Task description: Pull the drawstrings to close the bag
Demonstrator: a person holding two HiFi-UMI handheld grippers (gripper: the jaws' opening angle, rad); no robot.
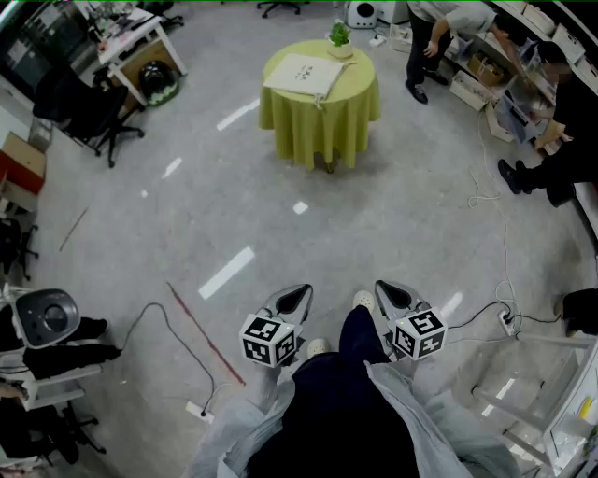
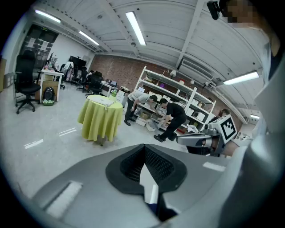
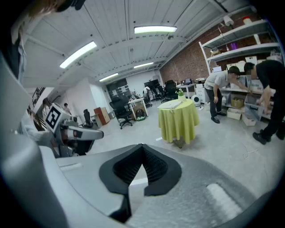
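A wide grey workshop floor [image 1: 392, 215] fills the head view, seen from above. At the far right, white storage shelves [image 2: 178, 95] line a brick wall, and two people [image 1: 439, 28] bend towards them. A black office chair [image 1: 84, 112] stands at the far left beside a desk. Near the top centre stands a round surface [image 1: 322, 117] draped to the floor in a yellow-green cloth, well apart from the person wearing the camera. Both grippers are at the bottom of the head view, held side by side over the floor and angled downwards, each carrying a cube with black-and-white square markers. The left gripper [image 1: 291, 301] has its jaws pressed together with nothing between them; its own view shows the dark ribbed pads meeting at the tips. The right gripper [image 1: 392, 295] is likewise fully closed and empty, its pads touching in its own view. Neither gripper is near the surface. The bag [image 1: 301, 75], flat and white, lies on top of the cloth towards the left side of the surface; its drawstrings are too small to make out. A small green potted plant [image 1: 339, 37] stands at the far edge of the surface, just beyond the bag.
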